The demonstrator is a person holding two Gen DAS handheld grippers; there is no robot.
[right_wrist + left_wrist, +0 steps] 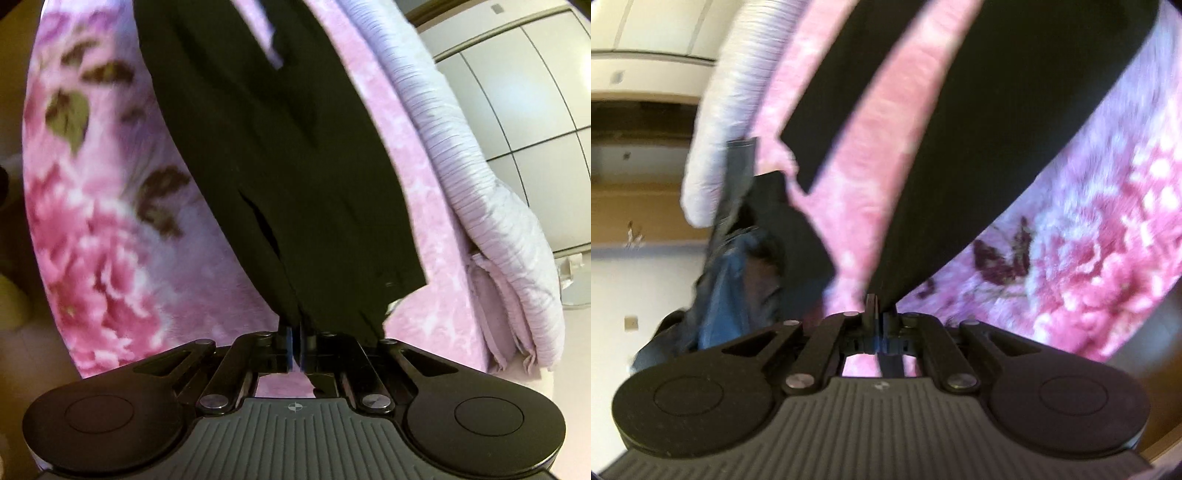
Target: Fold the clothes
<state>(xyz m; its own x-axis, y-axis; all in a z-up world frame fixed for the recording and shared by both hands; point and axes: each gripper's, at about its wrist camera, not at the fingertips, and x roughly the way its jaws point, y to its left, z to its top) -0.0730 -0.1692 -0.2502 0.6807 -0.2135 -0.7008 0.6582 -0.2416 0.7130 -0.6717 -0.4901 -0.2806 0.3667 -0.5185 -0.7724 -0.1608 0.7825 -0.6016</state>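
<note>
Both grippers clamp black cloth. Left gripper point(875, 314) pinched tight on an edge of the black garment point(979, 129); right gripper point(295, 334) likewise closed on the same garment point(280, 166), fabric bunched between its jaws. Garment stretches away from each gripper over the pink floral blanket point(1089, 277), long axis running forward from the fingertips, two strips at the far end, probably trouser legs. Folded lilac quilt point(480, 166) lies beside. Neither hand clearly nearer; next fold likely carries held edges forward.
</note>
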